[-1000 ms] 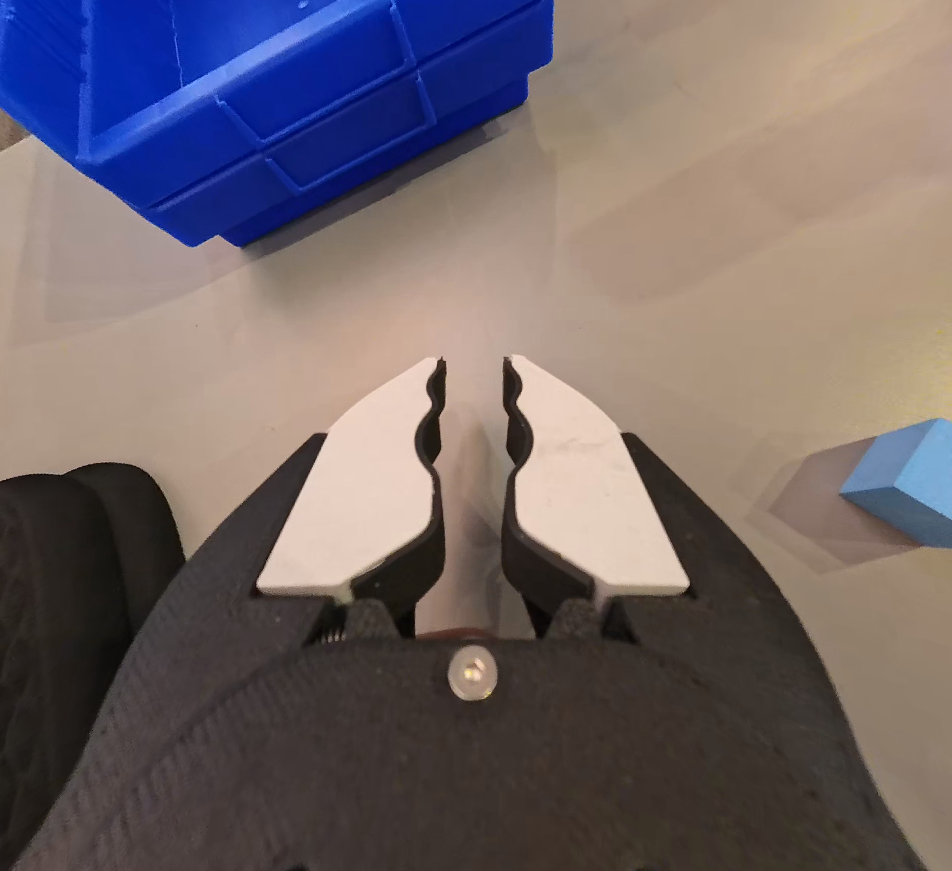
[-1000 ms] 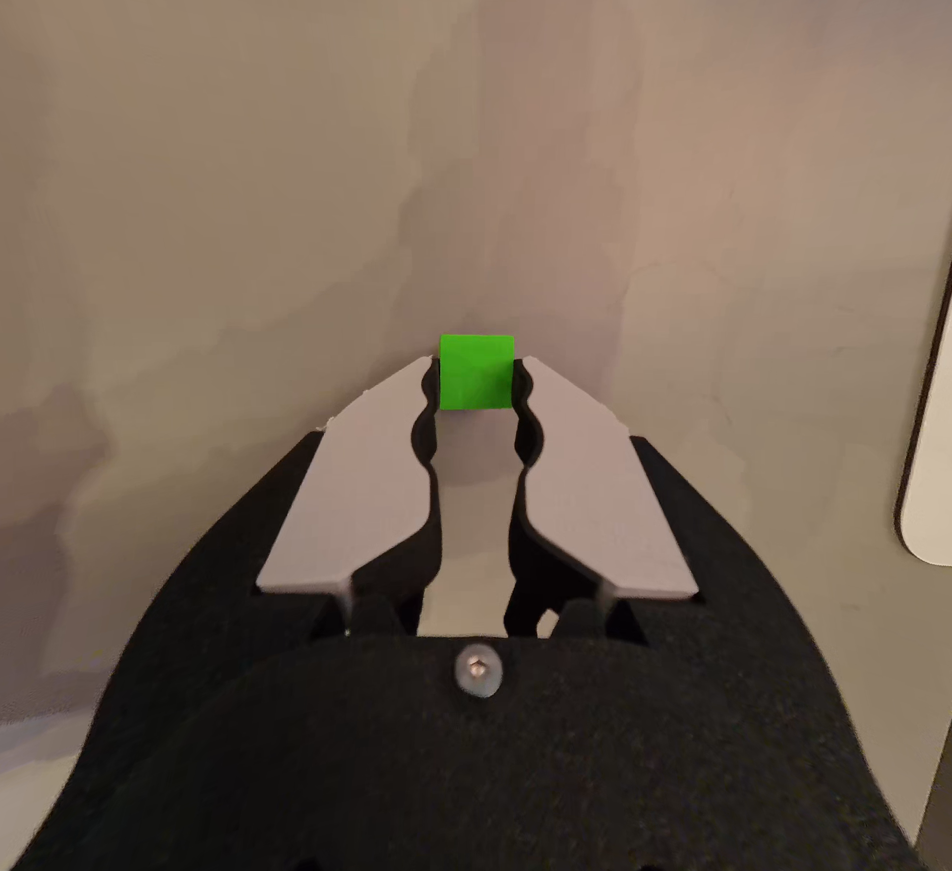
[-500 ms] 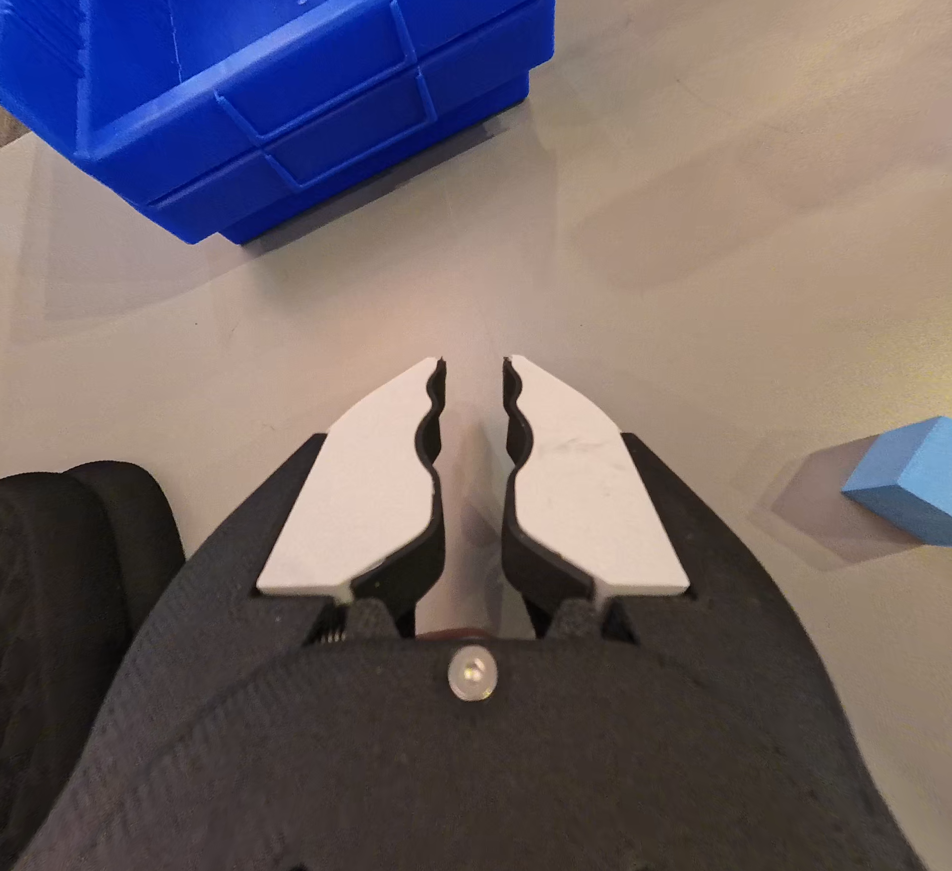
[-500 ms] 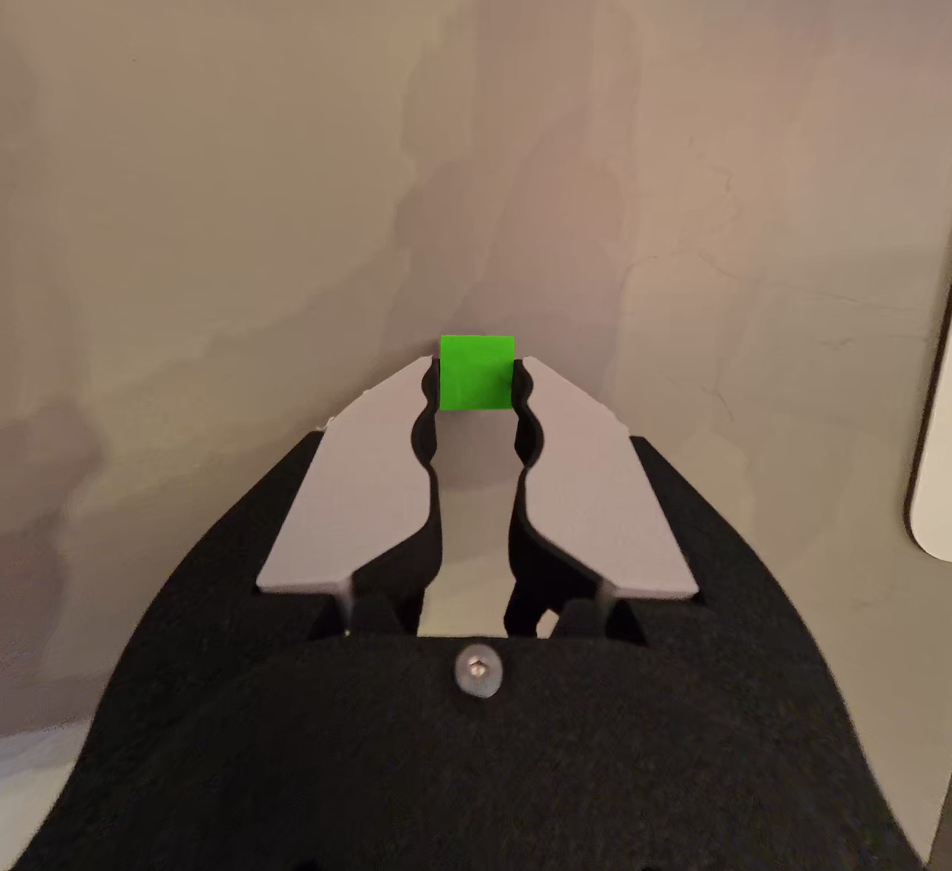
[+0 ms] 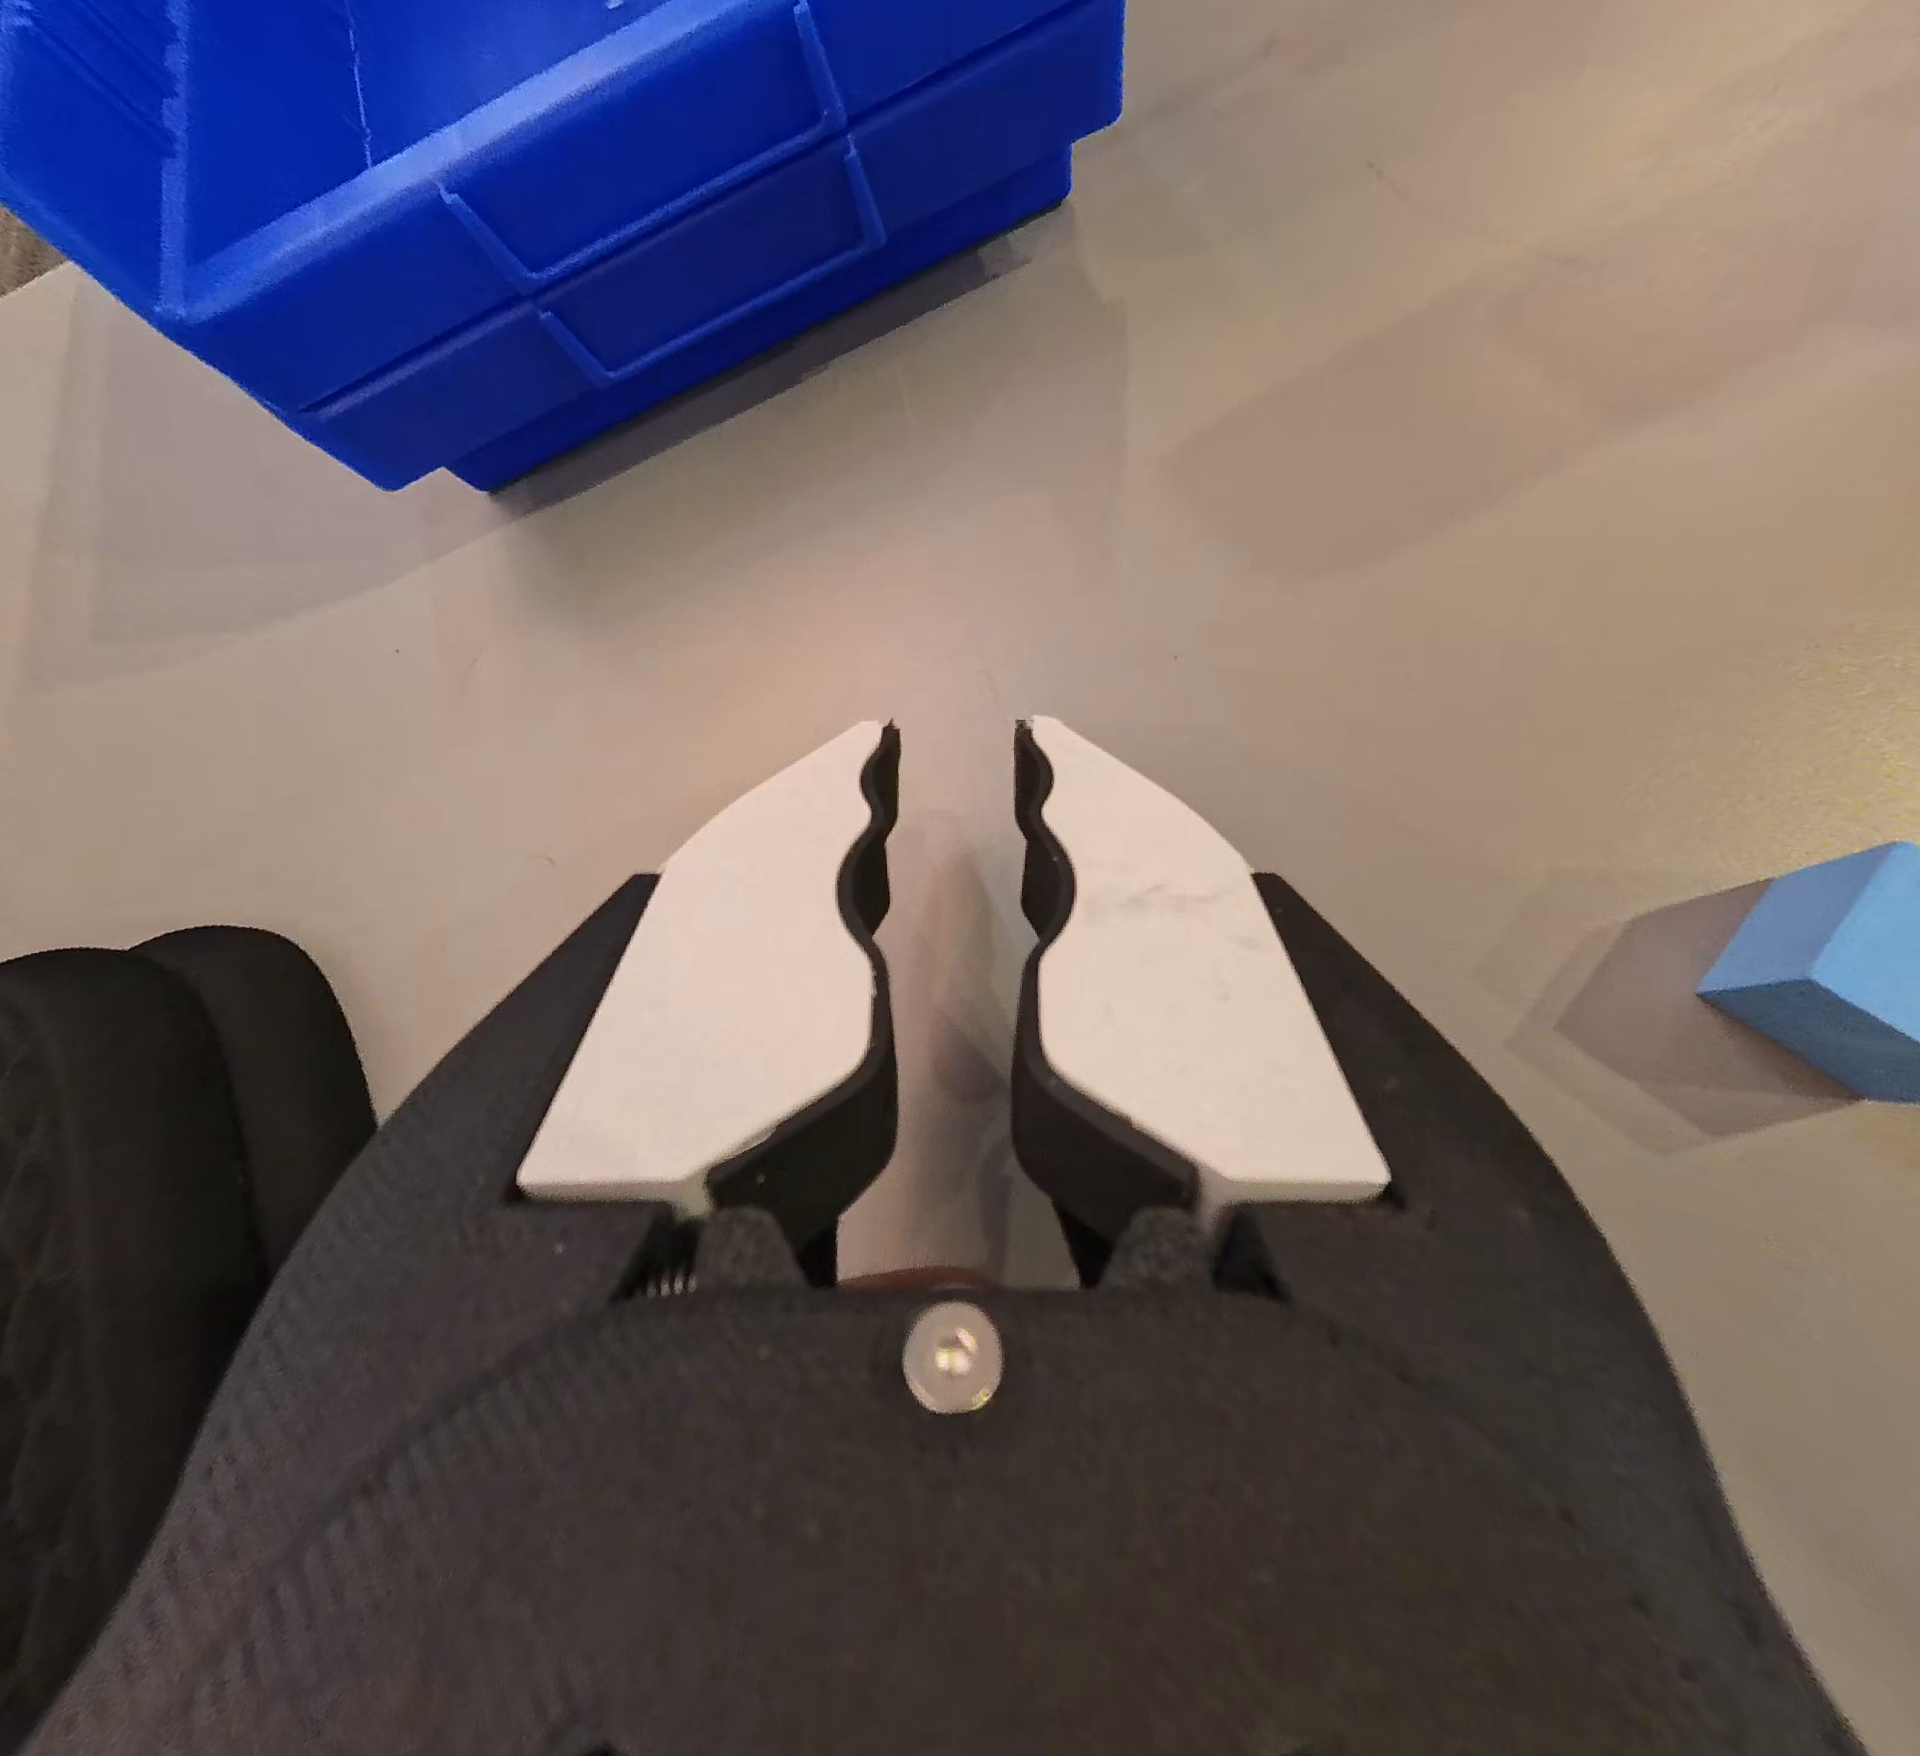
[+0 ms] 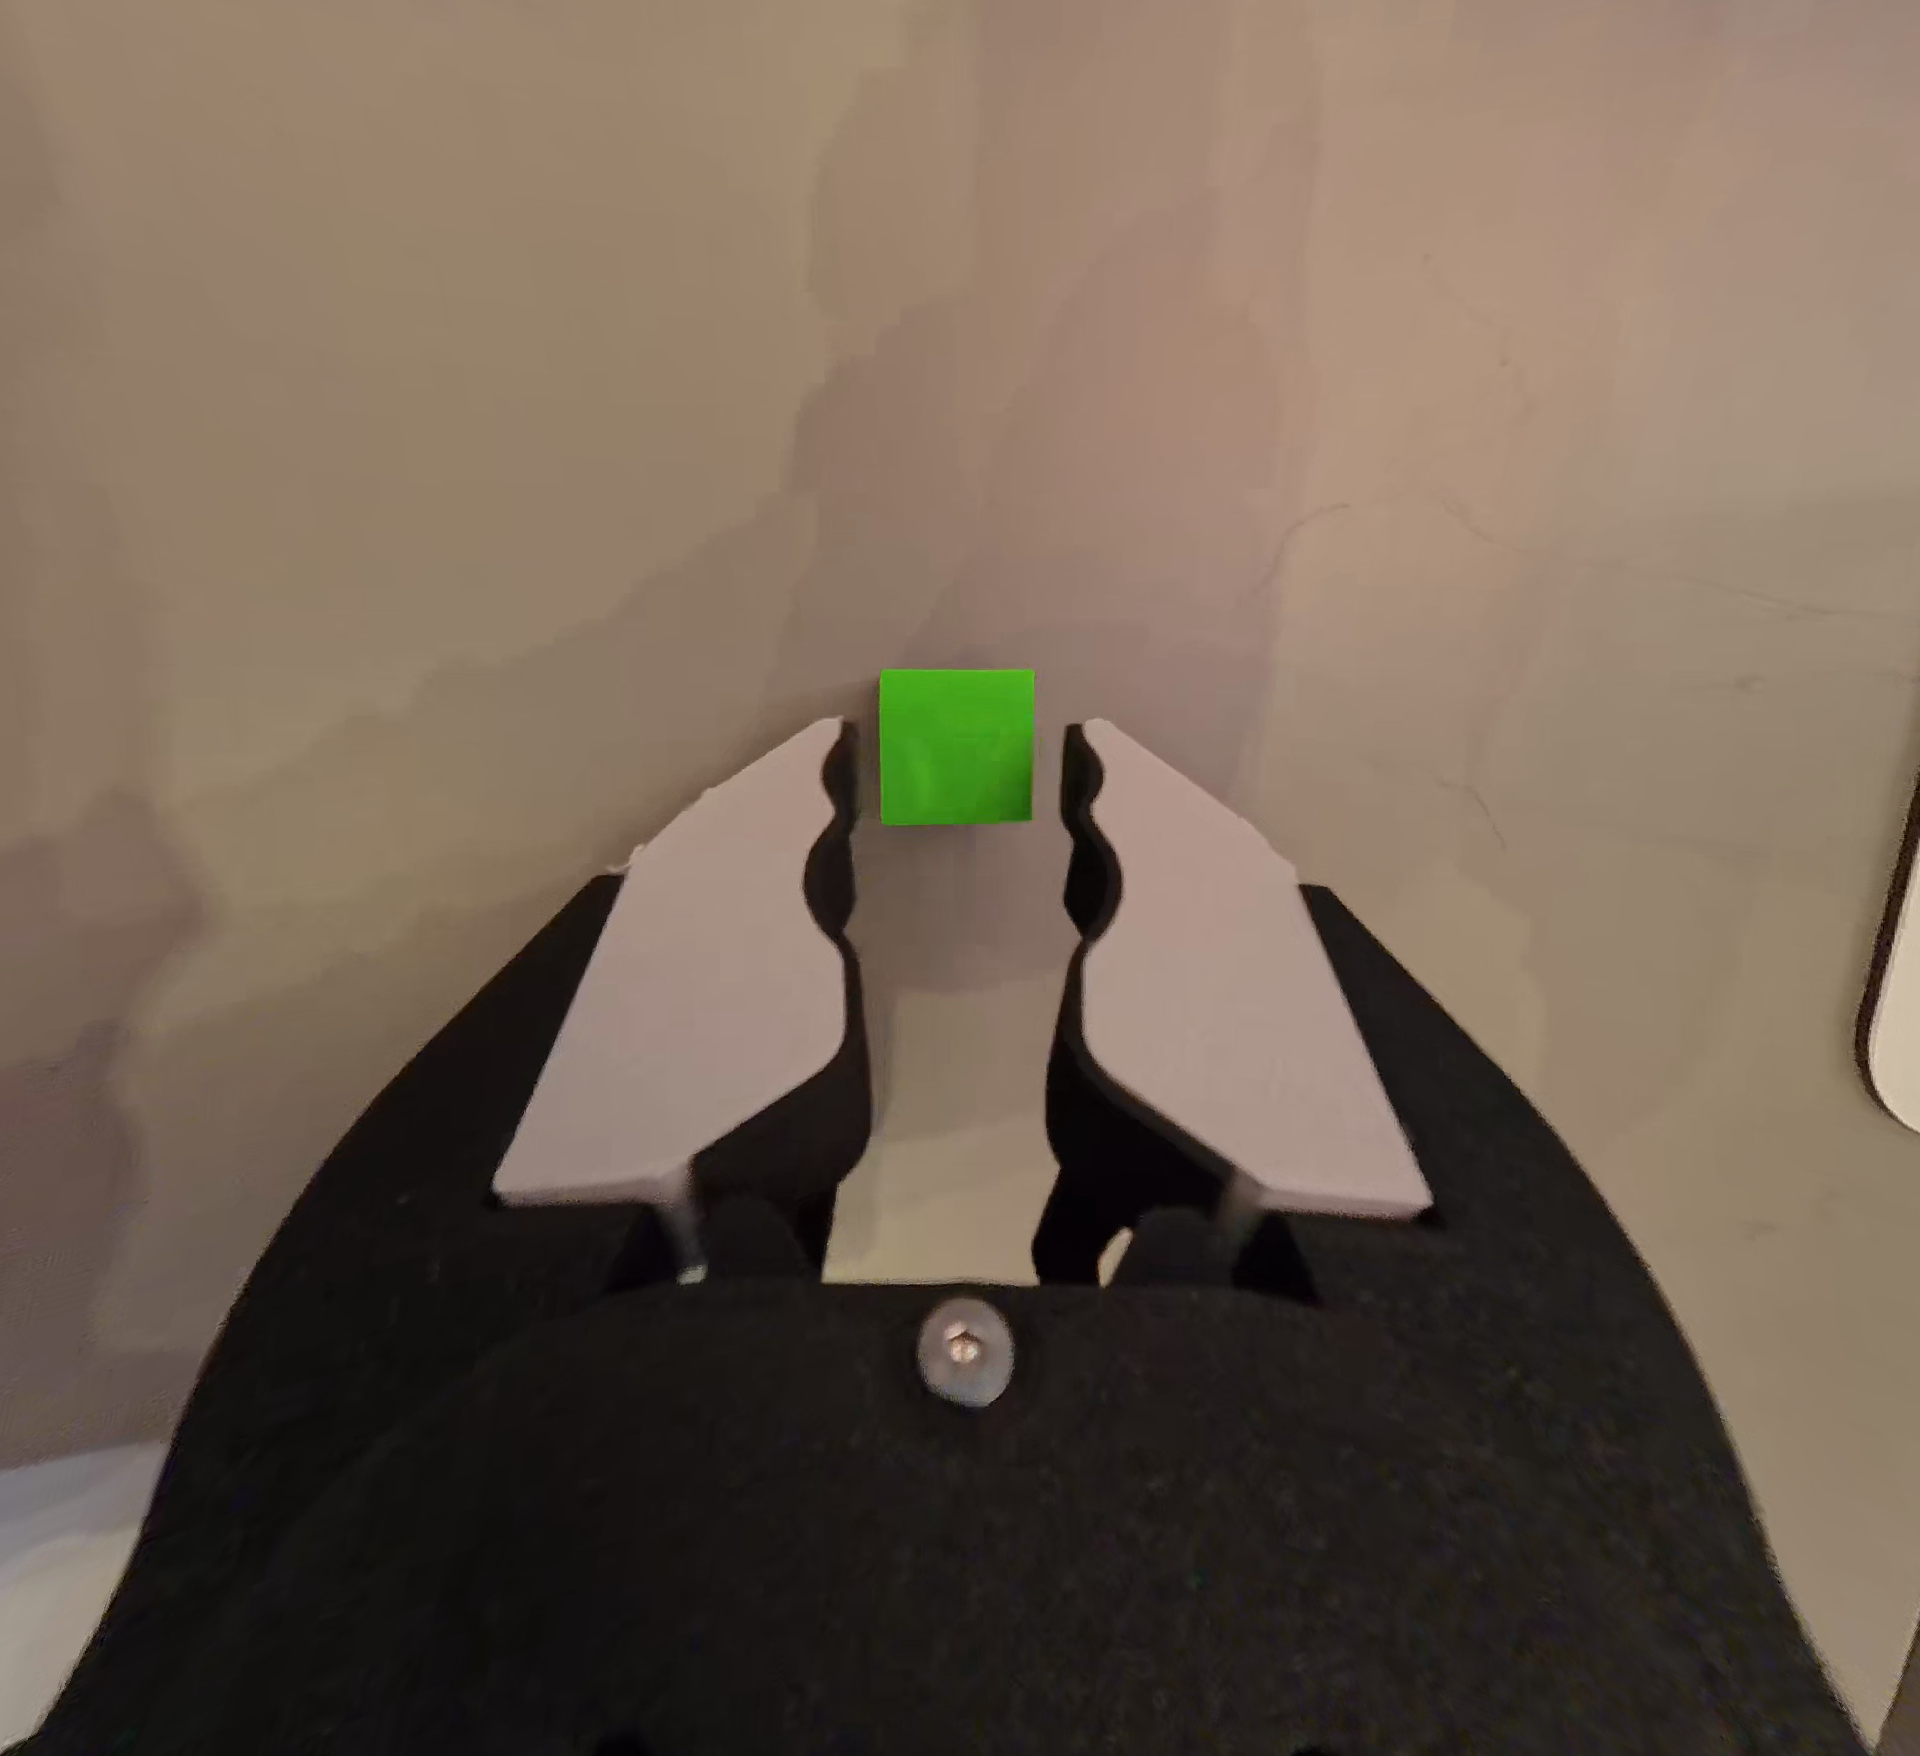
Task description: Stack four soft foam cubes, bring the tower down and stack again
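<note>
Green cube (image 6: 956,748) let go by right hand-held gripper (image 6: 958,738).
Jaws have parted; gaps both sides, cube sits free on desk (image 6: 520,304). Left hand-held gripper (image 5: 956,730) released, empty; blue cube (image 5: 1839,968) lies apart, so stacking is barely begun.

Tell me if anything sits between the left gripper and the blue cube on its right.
Nothing visible does. Bare table lies between the left gripper, open and holding nothing, and the blue cube. The blue bin sits off to the far left.
</note>
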`<state>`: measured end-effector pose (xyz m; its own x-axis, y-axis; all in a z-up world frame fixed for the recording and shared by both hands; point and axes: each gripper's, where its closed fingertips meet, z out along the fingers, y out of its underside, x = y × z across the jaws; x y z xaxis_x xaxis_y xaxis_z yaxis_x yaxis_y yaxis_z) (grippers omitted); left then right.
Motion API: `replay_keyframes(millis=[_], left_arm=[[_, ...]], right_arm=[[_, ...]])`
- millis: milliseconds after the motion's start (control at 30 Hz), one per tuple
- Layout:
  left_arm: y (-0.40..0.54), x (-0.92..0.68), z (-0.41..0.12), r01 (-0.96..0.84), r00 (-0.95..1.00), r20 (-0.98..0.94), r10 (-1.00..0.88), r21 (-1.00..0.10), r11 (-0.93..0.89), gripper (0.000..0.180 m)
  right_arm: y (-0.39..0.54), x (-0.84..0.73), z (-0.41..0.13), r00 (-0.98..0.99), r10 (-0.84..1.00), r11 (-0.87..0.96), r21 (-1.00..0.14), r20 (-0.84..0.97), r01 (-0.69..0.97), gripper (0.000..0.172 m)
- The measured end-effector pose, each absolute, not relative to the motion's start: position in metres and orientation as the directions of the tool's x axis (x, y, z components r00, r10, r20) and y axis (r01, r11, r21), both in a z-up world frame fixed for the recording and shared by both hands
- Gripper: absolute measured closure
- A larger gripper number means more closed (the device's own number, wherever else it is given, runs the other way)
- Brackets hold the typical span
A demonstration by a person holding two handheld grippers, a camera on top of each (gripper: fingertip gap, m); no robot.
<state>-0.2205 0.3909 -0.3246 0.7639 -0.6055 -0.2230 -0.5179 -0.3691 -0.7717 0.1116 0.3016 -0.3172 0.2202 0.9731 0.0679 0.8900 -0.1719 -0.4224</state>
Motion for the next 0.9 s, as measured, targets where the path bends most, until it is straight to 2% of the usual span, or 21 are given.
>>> replay_keyframes(millis=[167,300,500,700,900], left_arm=[[0.391,-0.221,-0.325,-0.516,0.765,-0.221,-0.605,-0.772,-0.370,0.160],[0.391,-0.221,-0.324,-0.517,0.764,-0.224,-0.605,-0.773,-0.368,0.160],[0.394,-0.223,-0.321,-0.506,0.775,-0.223,-0.592,-0.780,-0.368,0.160],[0.395,-0.231,-0.313,-0.490,0.790,-0.230,-0.568,-0.794,-0.359,0.160],[0.397,-0.242,-0.302,-0.463,0.808,-0.227,-0.544,-0.815,-0.348,0.160]], right_arm=[[0.301,0.109,-0.309,0.219,0.973,-0.166,-0.448,0.069,0.878,0.131],[0.303,0.112,-0.308,0.216,0.973,-0.166,-0.419,0.076,0.893,0.131],[0.301,0.070,-0.264,0.233,0.960,-0.132,-0.489,0.153,0.862,0.127],[0.267,-0.047,-0.268,0.006,0.984,0.089,-0.517,0.179,0.851,0.127],[0.270,-0.118,-0.301,-0.080,0.987,0.140,-0.505,0.139,0.852,0.128]])
